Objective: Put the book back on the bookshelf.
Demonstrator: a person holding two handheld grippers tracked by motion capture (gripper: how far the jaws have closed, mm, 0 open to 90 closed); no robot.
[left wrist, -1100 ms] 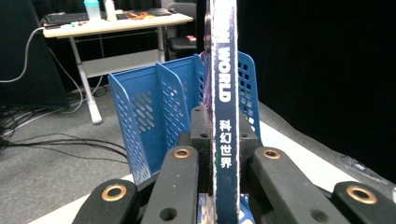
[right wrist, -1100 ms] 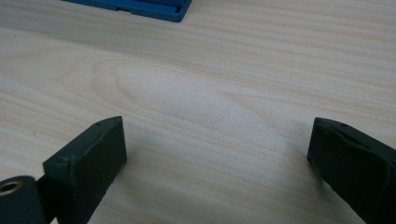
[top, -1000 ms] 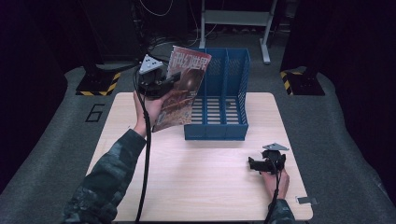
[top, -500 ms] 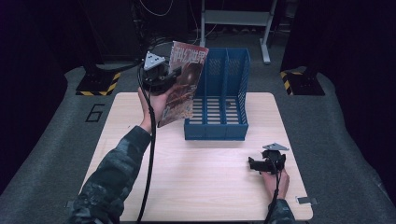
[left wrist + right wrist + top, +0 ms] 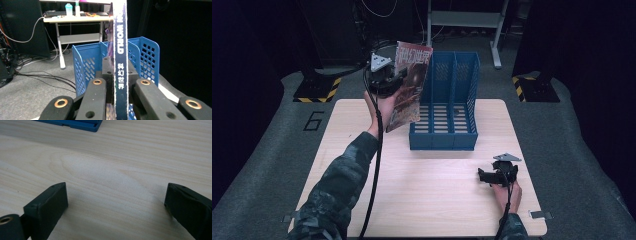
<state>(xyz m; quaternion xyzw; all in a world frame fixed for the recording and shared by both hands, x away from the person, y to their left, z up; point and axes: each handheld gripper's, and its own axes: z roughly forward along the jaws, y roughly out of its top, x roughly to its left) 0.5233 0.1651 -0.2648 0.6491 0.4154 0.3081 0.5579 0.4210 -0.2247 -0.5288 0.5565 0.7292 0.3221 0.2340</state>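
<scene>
- The magazine is up in the air, upright, above the table's far-left part, just beside the blue file rack at the far edge.
- The left gripper pinches its spine; the jaws are clamped on it.
- By my judgement it is bound for a slot and not yet in.
- Compared with a second ago, it has turned edge-on and closer to the rack.
- The right gripper rests near the table's near-right corner, jaws spread wide, empty.

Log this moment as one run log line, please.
left gripper: shut on magazine, upright beside blue file rack | right gripper: open, low over table
</scene>
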